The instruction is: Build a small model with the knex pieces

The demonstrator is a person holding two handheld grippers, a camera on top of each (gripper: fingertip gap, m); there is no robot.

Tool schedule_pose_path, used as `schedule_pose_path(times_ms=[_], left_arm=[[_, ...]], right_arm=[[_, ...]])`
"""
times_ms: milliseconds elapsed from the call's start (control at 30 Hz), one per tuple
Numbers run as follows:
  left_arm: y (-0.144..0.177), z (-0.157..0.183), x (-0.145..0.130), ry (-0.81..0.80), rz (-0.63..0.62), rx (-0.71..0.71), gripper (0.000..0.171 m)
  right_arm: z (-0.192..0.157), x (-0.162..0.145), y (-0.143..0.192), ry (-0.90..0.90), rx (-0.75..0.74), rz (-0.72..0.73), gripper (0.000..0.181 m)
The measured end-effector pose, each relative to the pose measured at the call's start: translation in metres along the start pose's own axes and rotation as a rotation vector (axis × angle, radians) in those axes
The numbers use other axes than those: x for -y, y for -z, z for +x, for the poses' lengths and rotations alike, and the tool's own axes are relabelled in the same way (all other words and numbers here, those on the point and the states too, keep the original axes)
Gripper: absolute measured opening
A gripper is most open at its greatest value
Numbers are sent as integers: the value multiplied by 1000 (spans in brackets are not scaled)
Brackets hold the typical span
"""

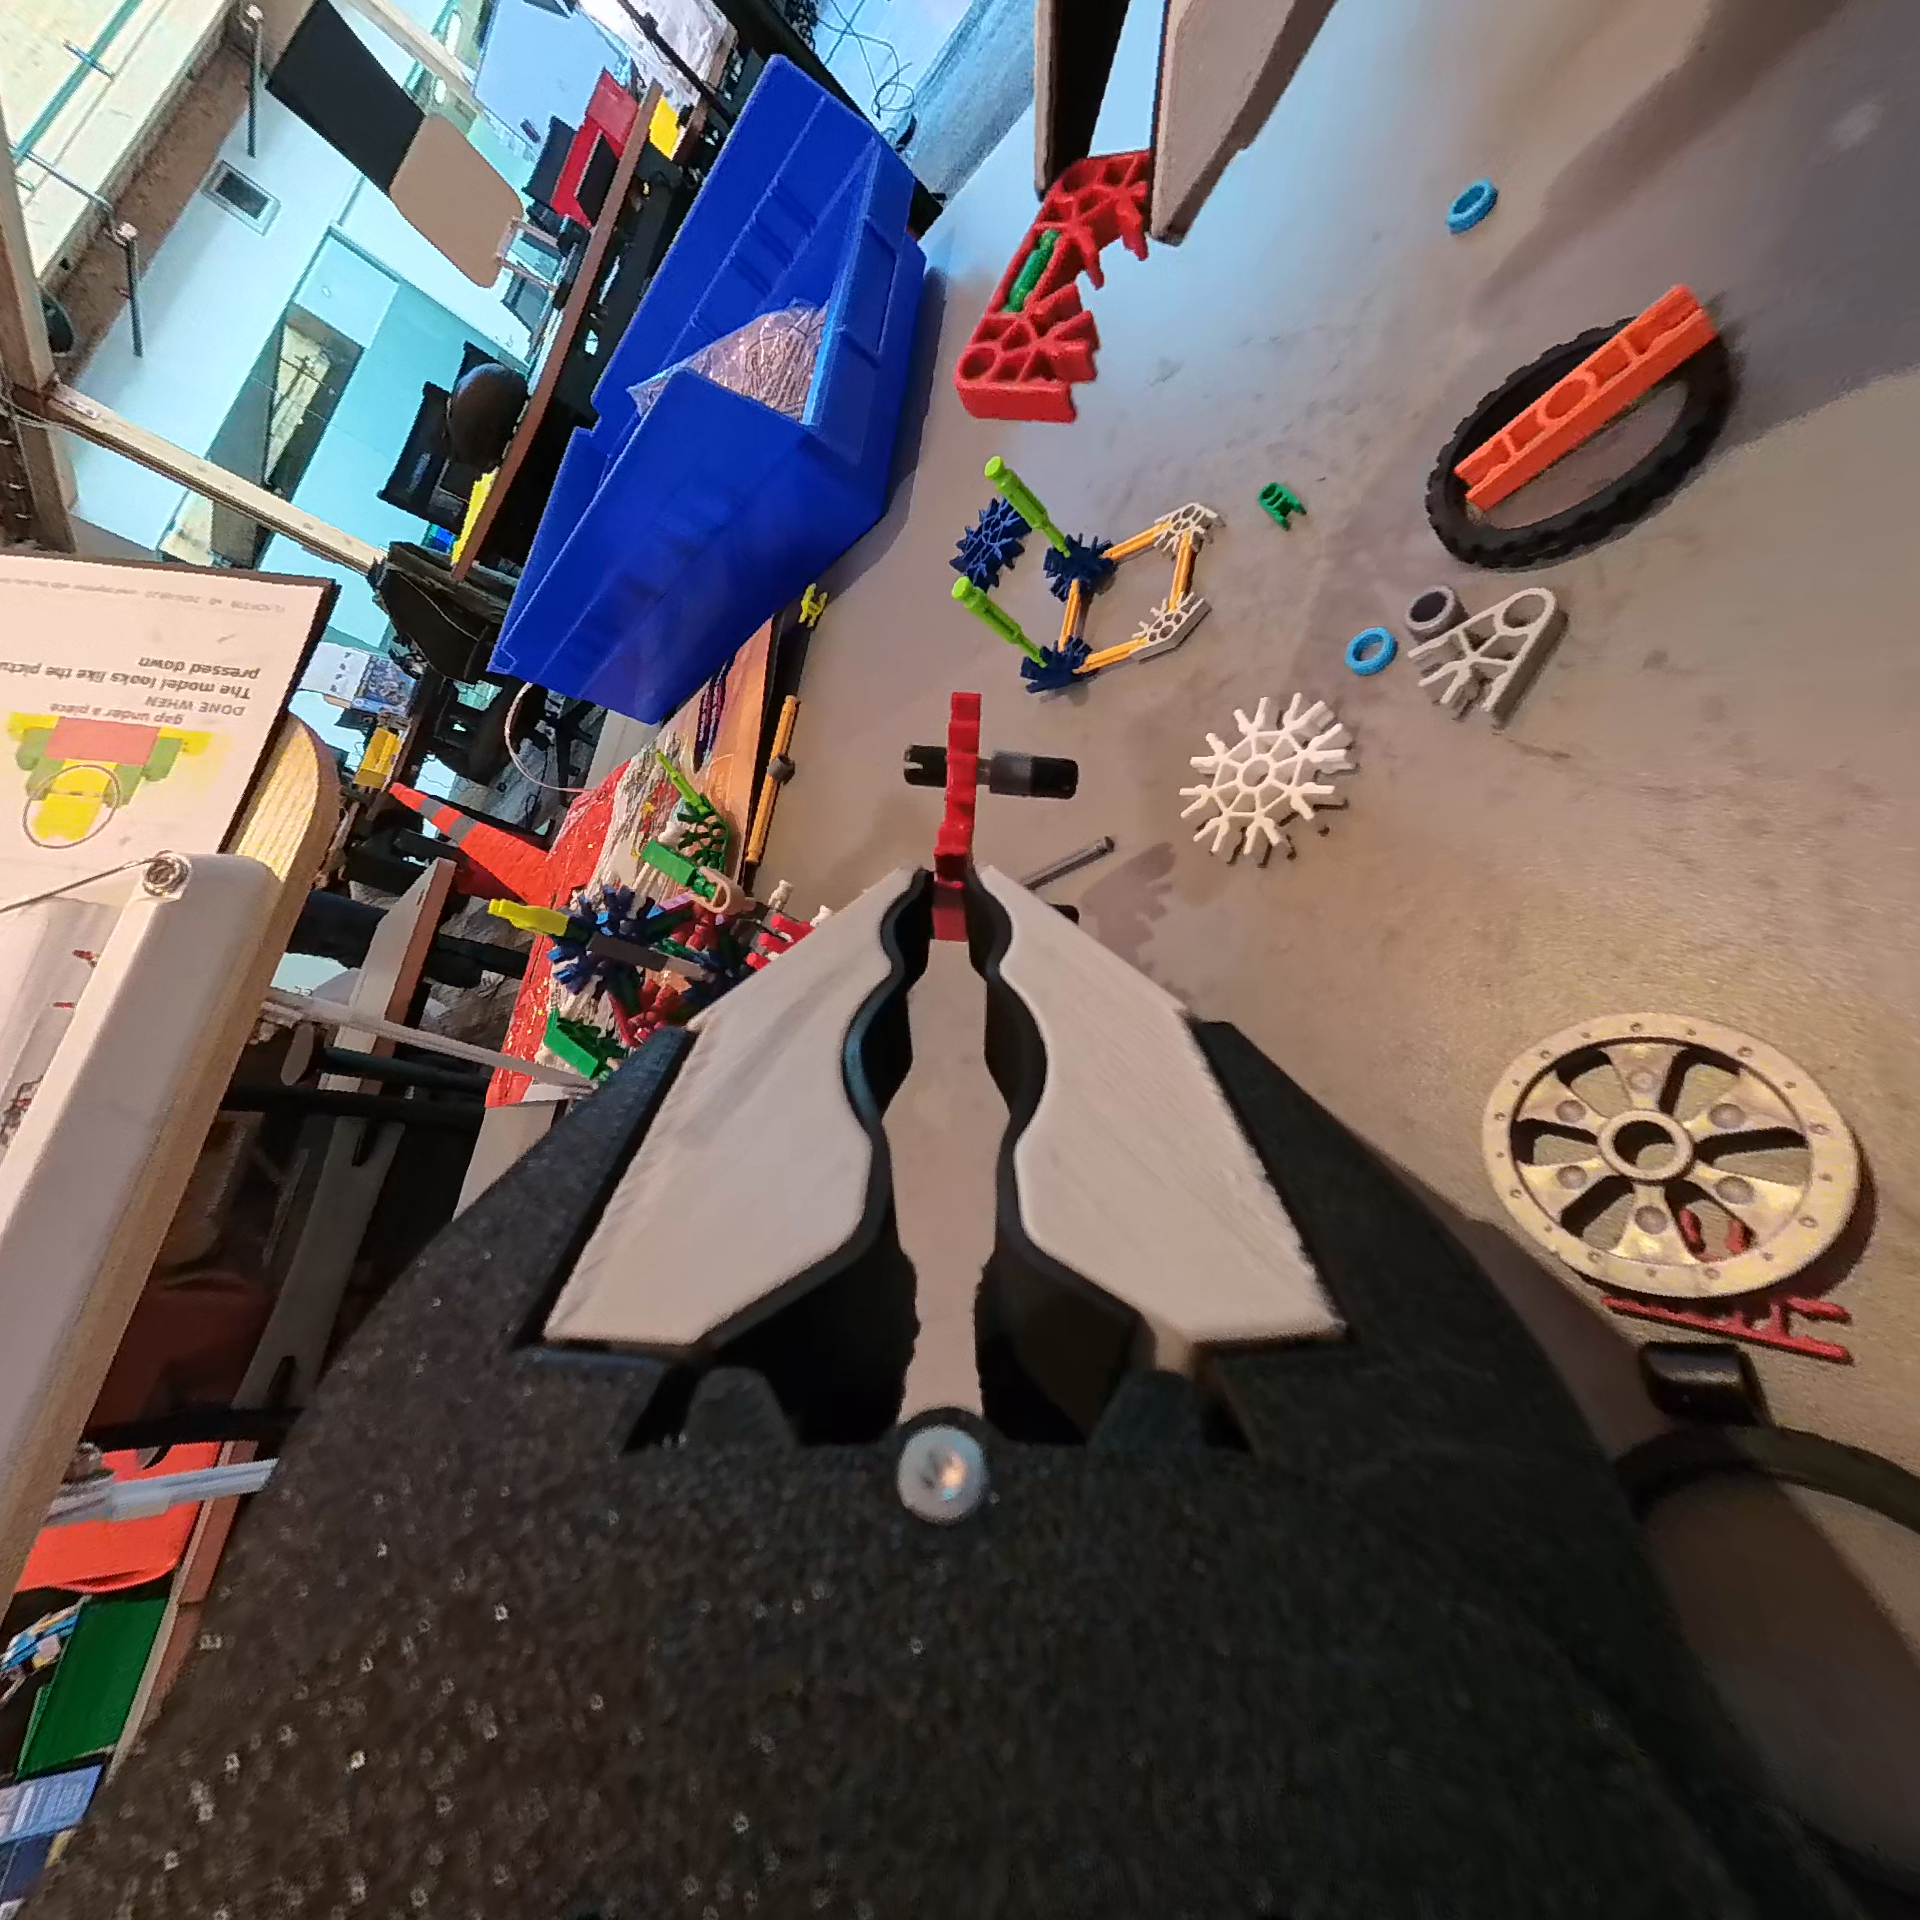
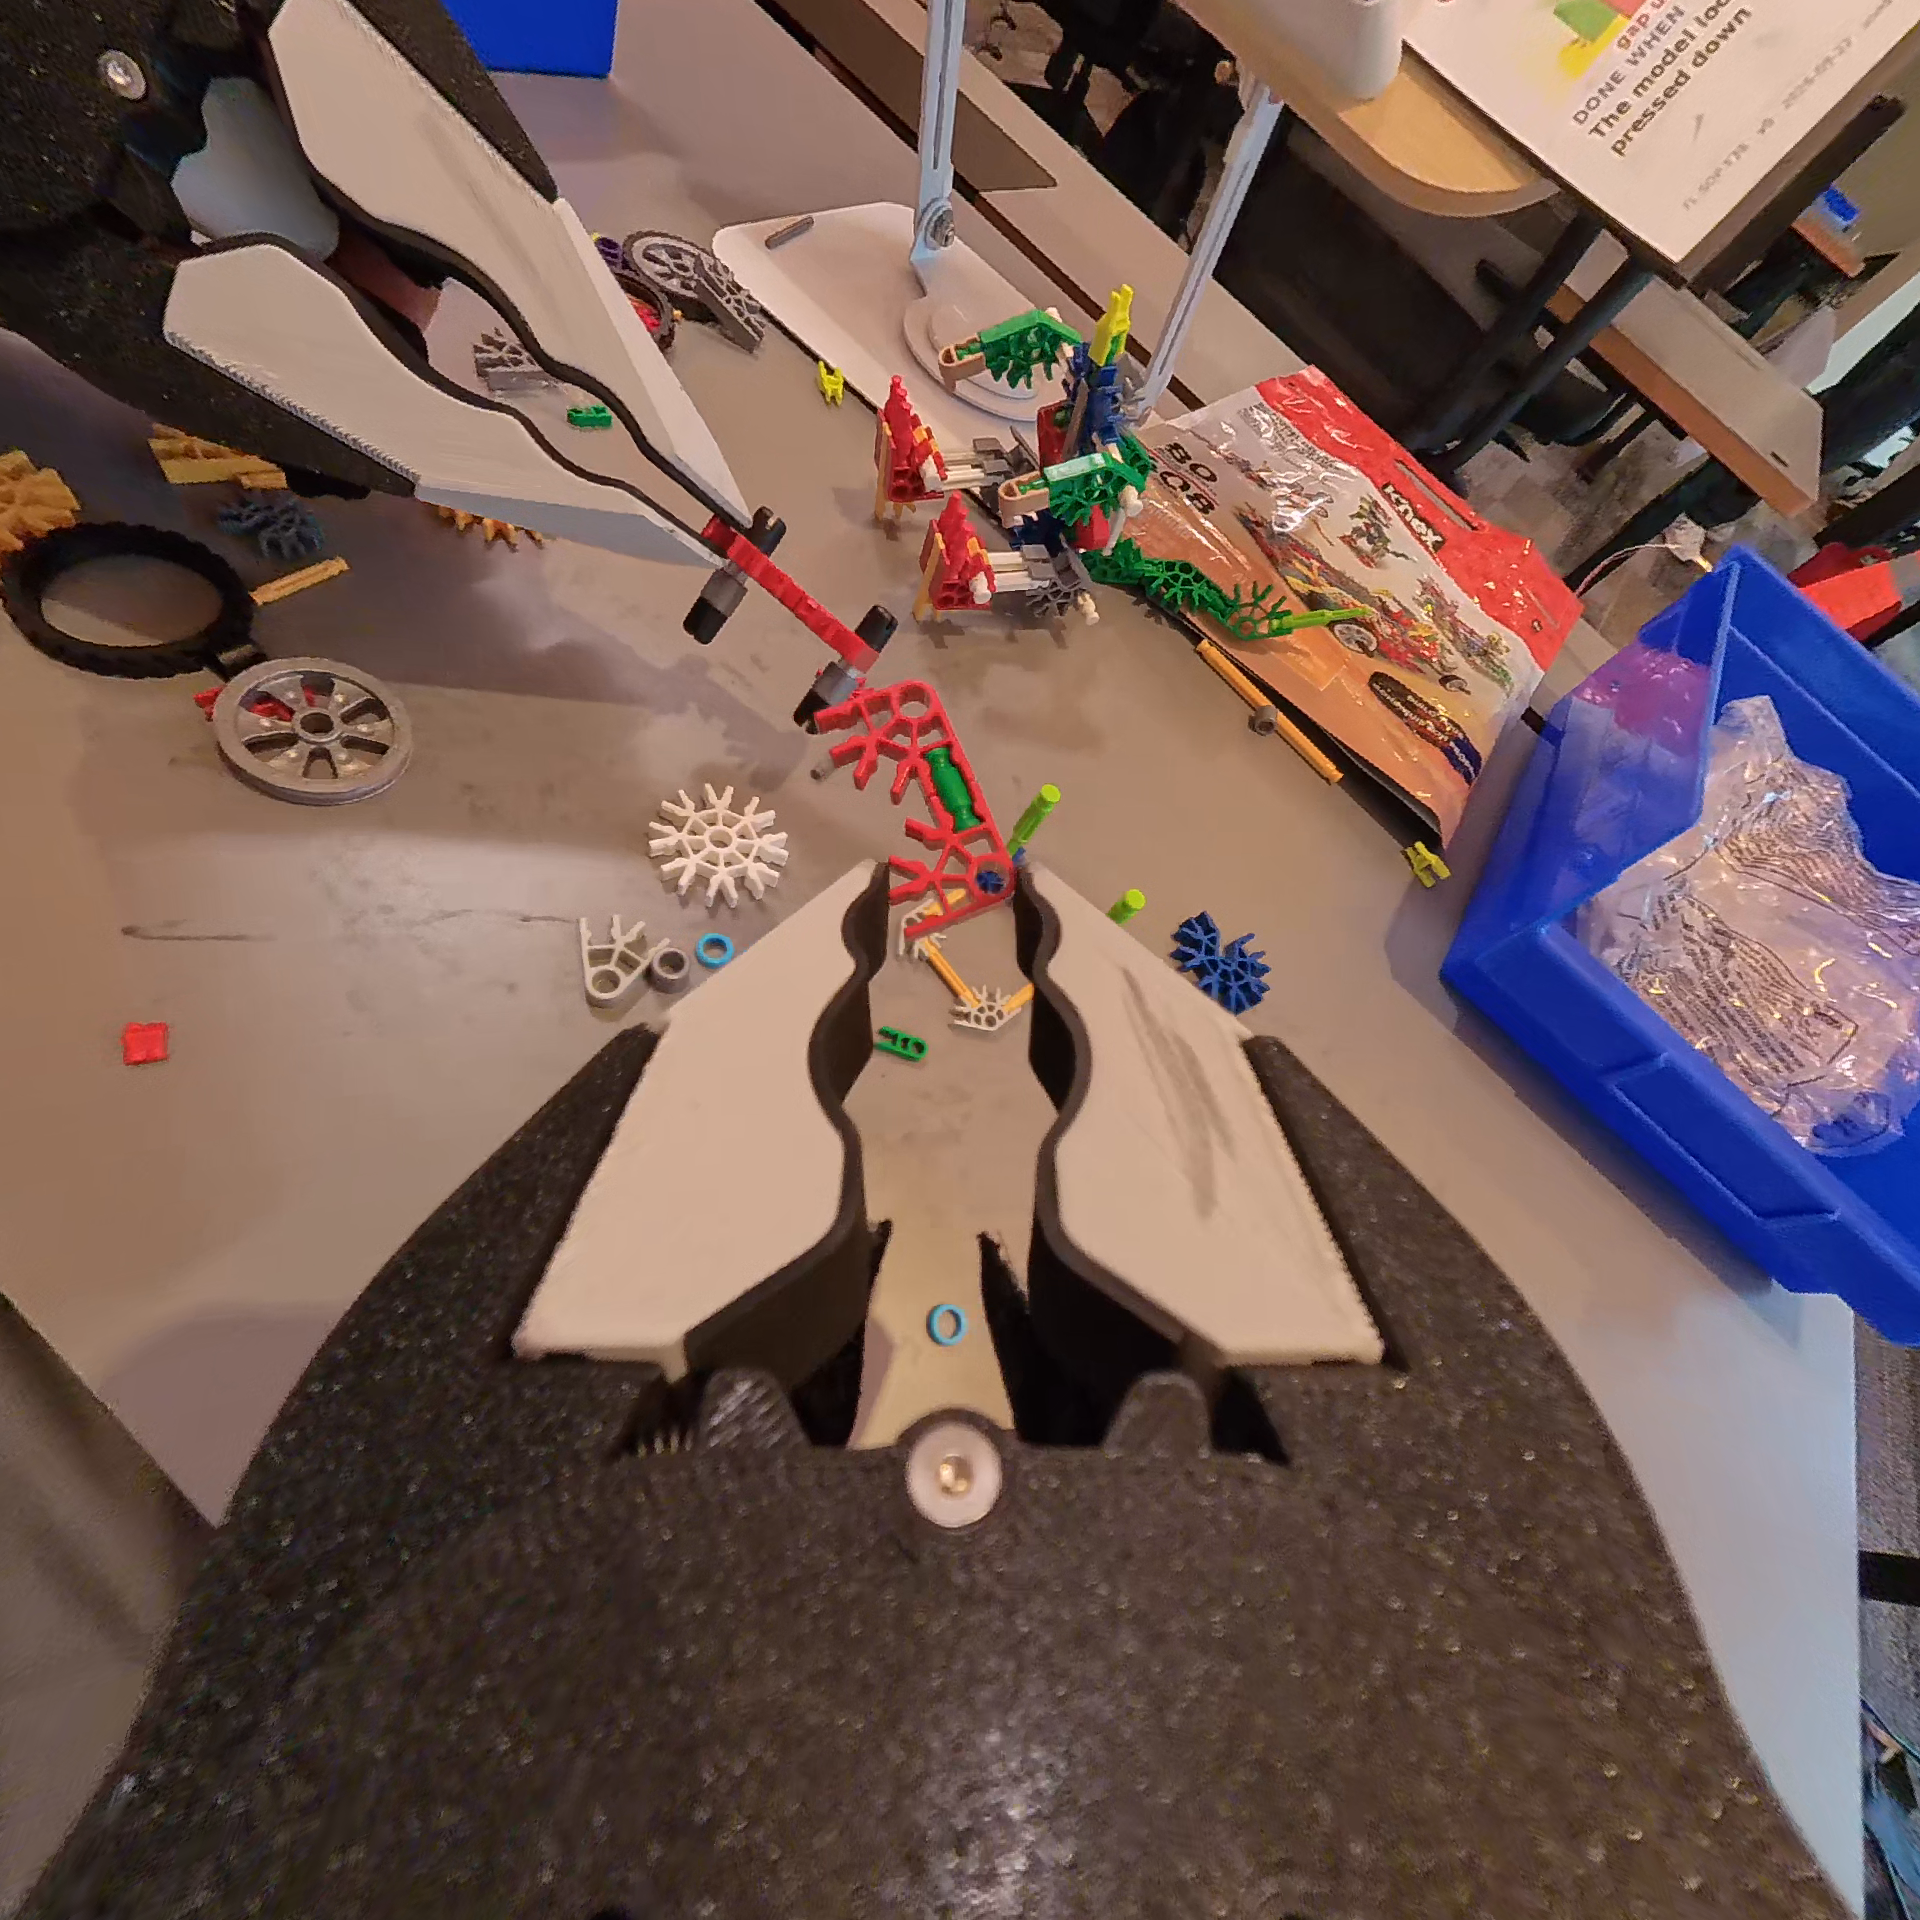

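Note:
My left gripper (image 1: 948, 883) is shut on a red rod (image 1: 961, 769) that has a black and grey cross piece (image 1: 992, 774) pushed through it. The right wrist view shows this gripper (image 2: 727, 532) at upper left, holding the rod (image 2: 792, 601) above the grey table, with a second cross piece at its far end. My right gripper (image 2: 951, 883) is shut on a corner of a red connector frame (image 2: 914, 758) with a green rod (image 2: 954, 792) clipped in it. The frame's far end is close to the red rod's lower end. The left wrist view shows the right gripper (image 1: 1122, 208) and frame (image 1: 1029, 322) at the top.
On the grey table (image 2: 416, 935) lie a white snowflake connector (image 2: 717, 836), a silver wheel hub (image 2: 312, 727), a black tyre (image 2: 125, 597), a grey connector (image 2: 613, 966) and a blue, yellow and white assembly (image 1: 1101, 582). A blue bin (image 2: 1558, 997) stands right. A built model (image 2: 1049, 488) and a parts bag (image 2: 1351, 551) lie beyond. My hands' fingertips stand some 11 cm from each other. The silver wheel hub (image 2: 312, 727) sits 10 cm or so from the ends of my left fingers. Look for it in the left wrist view (image 1: 1654, 1126) too.

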State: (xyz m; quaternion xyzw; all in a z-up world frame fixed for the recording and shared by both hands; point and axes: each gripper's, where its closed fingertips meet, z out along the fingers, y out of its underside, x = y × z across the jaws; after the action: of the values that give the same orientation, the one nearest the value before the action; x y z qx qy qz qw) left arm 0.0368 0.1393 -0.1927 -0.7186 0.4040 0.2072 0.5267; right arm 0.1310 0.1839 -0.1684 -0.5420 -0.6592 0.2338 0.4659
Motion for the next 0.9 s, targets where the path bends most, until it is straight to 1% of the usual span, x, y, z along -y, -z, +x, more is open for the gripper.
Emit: schedule_pose_path(times_ms=[100,267,367,600,767,900], left_arm=[[-1,0,-1,8,-3,-11,4],[-6,10,-6,20,-37,-85,4],[-7,18,-5,67,-40,-153,4],[-10,32,-8,168,-73,-288,4],[-11,35,-13,228,-86,-337,4],[-13,34,-14,269,-87,-358,7]], right_arm=[[8,0,0,3,-9,3,23],[31,-3,-4,-2,-18,8,23],[47,-5,-8,0,-14,9,23],[63,-6,-29,18,84,23,23],[63,-13,-48,36,163,7,23],[63,-19,-57,16,223,7,23]])
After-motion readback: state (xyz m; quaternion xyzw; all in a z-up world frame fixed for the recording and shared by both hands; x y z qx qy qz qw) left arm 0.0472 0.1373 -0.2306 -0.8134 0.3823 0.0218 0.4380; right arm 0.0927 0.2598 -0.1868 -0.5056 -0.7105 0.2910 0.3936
